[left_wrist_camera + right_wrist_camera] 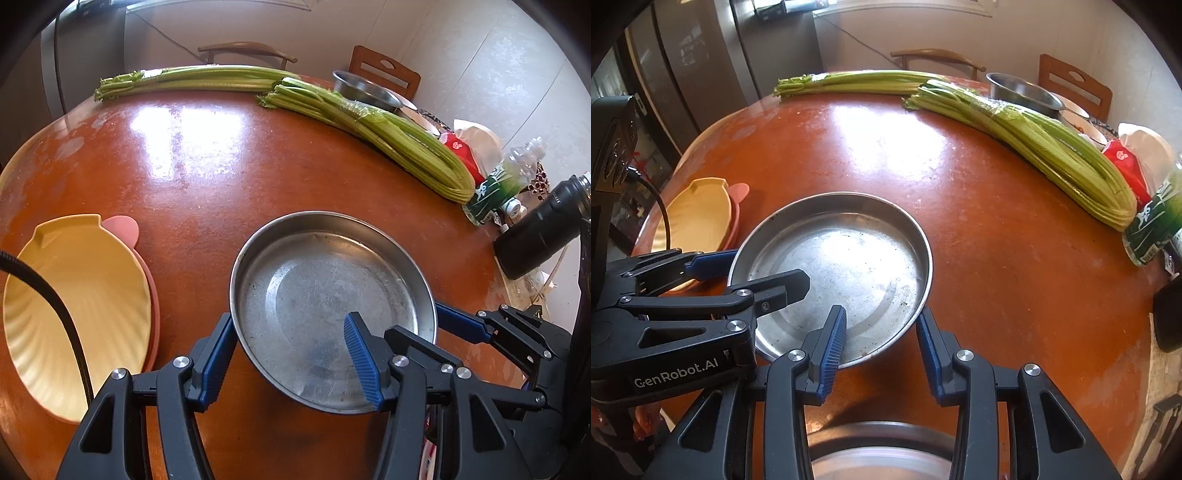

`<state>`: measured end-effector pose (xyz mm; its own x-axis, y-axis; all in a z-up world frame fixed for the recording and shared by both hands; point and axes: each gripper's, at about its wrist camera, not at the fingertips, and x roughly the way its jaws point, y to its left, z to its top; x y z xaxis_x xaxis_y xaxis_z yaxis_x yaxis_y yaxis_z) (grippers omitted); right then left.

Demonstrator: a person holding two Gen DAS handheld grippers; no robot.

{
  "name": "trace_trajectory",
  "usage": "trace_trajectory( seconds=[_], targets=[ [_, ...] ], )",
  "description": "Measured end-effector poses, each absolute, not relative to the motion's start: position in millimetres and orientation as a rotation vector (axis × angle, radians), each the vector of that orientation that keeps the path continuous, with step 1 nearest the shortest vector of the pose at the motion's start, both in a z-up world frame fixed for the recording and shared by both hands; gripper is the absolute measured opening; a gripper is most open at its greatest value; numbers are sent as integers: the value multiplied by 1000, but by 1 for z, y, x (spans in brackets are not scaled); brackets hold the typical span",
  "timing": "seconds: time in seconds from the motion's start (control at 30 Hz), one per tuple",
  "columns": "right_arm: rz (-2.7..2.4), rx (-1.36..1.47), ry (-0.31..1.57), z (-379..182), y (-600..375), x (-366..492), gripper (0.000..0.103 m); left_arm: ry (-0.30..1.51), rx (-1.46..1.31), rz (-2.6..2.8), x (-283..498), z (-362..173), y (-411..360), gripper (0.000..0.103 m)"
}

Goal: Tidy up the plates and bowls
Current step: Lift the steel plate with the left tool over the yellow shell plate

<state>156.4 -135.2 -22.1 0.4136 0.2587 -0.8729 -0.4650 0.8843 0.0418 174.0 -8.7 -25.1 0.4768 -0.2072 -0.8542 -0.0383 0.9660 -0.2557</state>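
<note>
Two grippers are clasping one steel plate [325, 295] above the bench [207, 177]: our left gripper [291, 354] is gripping its near rim, our right gripper [882, 343] its right edge.

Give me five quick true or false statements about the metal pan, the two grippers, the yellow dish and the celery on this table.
1. Both grippers grip the metal pan by its rim. True: the left gripper and the right gripper each have one finger inside and one outside.
2. The yellow dish sits on a pink dish. True.
3. The pan holds chopped celery. False: it is empty; the celery bunches lie whole on the table.
4. A black bottle stands right of the pan in the left wrist view. True.
5. The yellow dish is stacked inside the pan. False: it sits beside the pan.
</note>
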Motion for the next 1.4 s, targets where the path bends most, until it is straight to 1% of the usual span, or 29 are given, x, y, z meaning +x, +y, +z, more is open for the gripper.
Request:
trace_trajectory(
  seconds=[0.7,1.4],
  targets=[
    [487,-194,982,8,-138,118,42,997,-236,-98,133,9,-8,59],
    [525,-214,918,27,-120,81,42,942,-239,-72,91,28,8,59]
  ],
)
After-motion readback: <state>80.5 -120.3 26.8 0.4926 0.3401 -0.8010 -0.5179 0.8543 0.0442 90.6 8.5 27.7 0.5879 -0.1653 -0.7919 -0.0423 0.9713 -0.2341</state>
